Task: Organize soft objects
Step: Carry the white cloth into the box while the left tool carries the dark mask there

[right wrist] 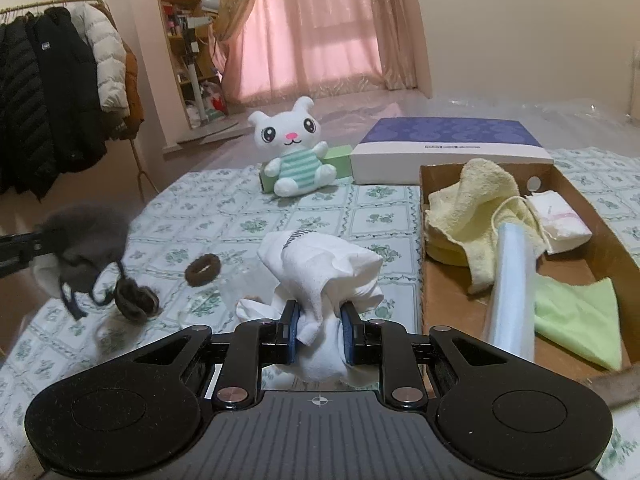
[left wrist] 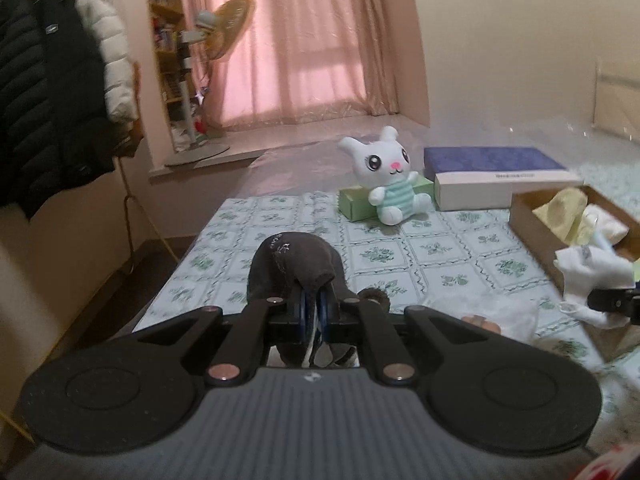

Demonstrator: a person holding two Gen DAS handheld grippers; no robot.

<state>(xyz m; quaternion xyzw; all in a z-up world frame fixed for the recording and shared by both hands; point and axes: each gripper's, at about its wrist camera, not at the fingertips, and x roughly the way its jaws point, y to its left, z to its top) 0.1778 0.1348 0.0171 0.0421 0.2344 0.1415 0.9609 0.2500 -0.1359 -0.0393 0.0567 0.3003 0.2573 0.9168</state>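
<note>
The left gripper (left wrist: 314, 310) pinches a dark grey sock (left wrist: 294, 262) above the floral-patterned cloth (right wrist: 240, 208); the right gripper (right wrist: 320, 332) pinches a white sock (right wrist: 320, 272) beside the cardboard box (right wrist: 576, 200). Pink curtains (right wrist: 320, 20) hang behind.

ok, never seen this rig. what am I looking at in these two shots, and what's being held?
No robot arm: a person carries two handheld two-finger grippers, each with a fisheye camera looking along its fingers. One picture is from the left gripper, which is shut on a dark grey sock. The other is from the right gripper, shut on a white cloth bundle. On the floral cloth lie a brown hair tie, a plush bunny and a cardboard box holding a yellow towel and a green cloth.
</note>
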